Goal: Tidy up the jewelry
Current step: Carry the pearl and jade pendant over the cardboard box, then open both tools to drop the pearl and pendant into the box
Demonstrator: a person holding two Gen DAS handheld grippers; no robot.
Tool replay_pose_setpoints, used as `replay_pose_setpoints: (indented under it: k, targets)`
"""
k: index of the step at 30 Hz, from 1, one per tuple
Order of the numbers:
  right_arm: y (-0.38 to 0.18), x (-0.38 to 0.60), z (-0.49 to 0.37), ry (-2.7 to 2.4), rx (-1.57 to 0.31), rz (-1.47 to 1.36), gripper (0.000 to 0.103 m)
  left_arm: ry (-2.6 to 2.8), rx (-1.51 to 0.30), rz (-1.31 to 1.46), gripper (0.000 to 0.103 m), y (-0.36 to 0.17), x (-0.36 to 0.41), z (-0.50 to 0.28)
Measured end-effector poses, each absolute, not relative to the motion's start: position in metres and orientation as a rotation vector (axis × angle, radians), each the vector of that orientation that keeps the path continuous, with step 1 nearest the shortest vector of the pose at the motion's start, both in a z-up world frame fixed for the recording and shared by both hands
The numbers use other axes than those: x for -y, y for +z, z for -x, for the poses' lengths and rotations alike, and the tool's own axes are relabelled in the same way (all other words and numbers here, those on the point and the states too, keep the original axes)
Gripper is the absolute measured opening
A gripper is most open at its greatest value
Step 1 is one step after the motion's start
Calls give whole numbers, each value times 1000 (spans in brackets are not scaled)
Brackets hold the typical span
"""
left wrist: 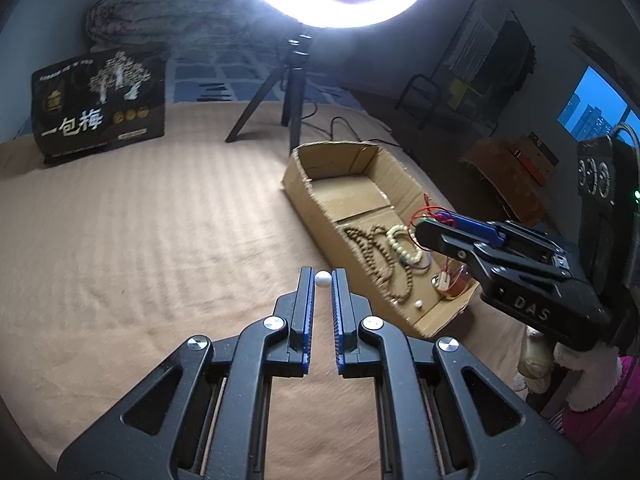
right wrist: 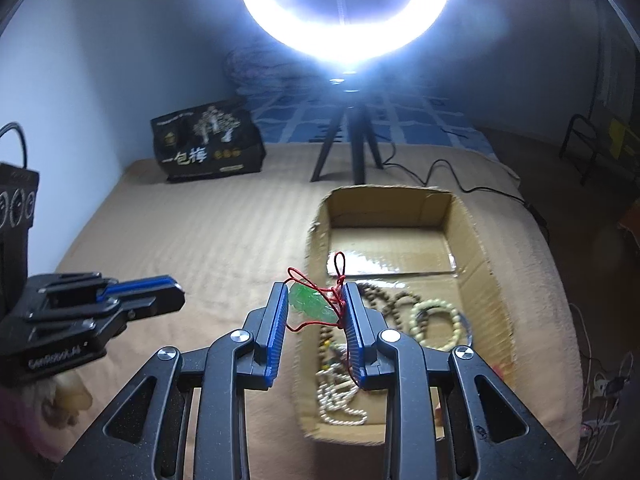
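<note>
Left gripper (left wrist: 323, 280): clenched on a small white bead (left wrist: 322, 279) at the fingertips, held above the tan bedspread (left wrist: 160, 240), just beside the cardboard box (left wrist: 304, 196).

Right gripper (right wrist: 316, 304): grasping a green jade pendant (right wrist: 310, 304) on a red cord (right wrist: 339, 264), poised over the box's left wall.

Box contents: brown bead strand (left wrist: 376, 256), pale bead bracelet (left wrist: 404, 246), one loose white bead (left wrist: 418, 304), all in the near half; far half bare.

Handling, as judged: carry each piece fully inside the box wall before letting go. The bead will likely roll, so lower it close to the floor. Keep the cord's loops off the finger ridges, or the pendant may snag on release.
</note>
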State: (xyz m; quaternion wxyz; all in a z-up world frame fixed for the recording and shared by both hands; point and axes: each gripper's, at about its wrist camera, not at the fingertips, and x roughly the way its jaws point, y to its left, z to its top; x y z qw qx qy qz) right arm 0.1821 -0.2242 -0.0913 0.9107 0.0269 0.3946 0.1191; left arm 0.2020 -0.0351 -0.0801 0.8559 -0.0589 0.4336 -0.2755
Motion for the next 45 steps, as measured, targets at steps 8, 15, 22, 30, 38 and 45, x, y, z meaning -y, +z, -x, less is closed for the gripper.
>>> replay_pose_setpoints:
  k: [8,15,22,30,38,45]
  targets:
    - [-95,247,-202,201,-815,-83,26,-586,-881,114,7,-71,65,-217]
    - [-104,266,-220,156,-827,-92,26,-587,-879,130,7,-74,87,-230]
    - [-112,283,-233,125,-838,-104,26,-588,-877,129,7,-79,109,-236]
    - [-121,295,-245,98,-853,-114,26,-578,-872,99,7,-86,128,-242]
    - [-130,298,-252,87,-871,-115,26,-571,-875,92,7,-90,134,-243]
    - [-136,299,-255,82,-879,-119,26,-578,-878,91,7,-92,139,-244]
